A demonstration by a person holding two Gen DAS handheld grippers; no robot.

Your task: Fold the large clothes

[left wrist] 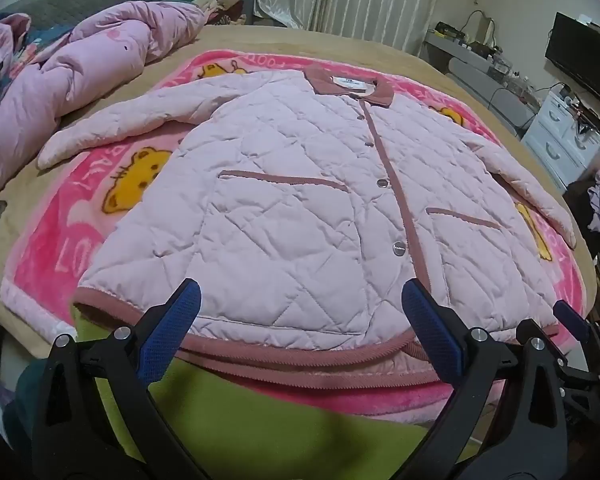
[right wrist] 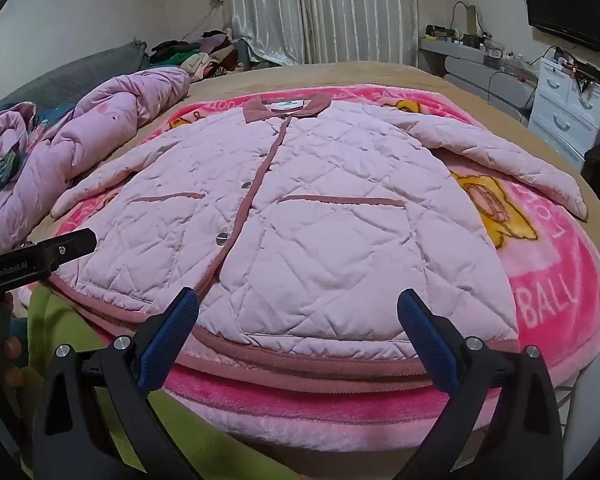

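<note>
A pale pink quilted jacket [left wrist: 300,200] with dusty-rose trim lies flat, front up and buttoned, on a pink cartoon blanket [left wrist: 60,240]; its collar is at the far side, both sleeves spread out. It also shows in the right wrist view [right wrist: 320,220]. My left gripper [left wrist: 300,300] is open and empty, just above the jacket's near hem. My right gripper [right wrist: 298,308] is open and empty over the hem, right of the button placket. The right gripper's tip shows in the left wrist view [left wrist: 568,312]; the left gripper's body shows at the left of the right wrist view [right wrist: 40,256].
The blanket [right wrist: 560,280] covers a tan bed [left wrist: 340,44]. A rumpled pink duvet [left wrist: 80,68] lies at the far left. A green cover [left wrist: 240,420] hangs at the near edge. White drawers [right wrist: 568,120], a desk and a TV [left wrist: 584,60] stand at the right.
</note>
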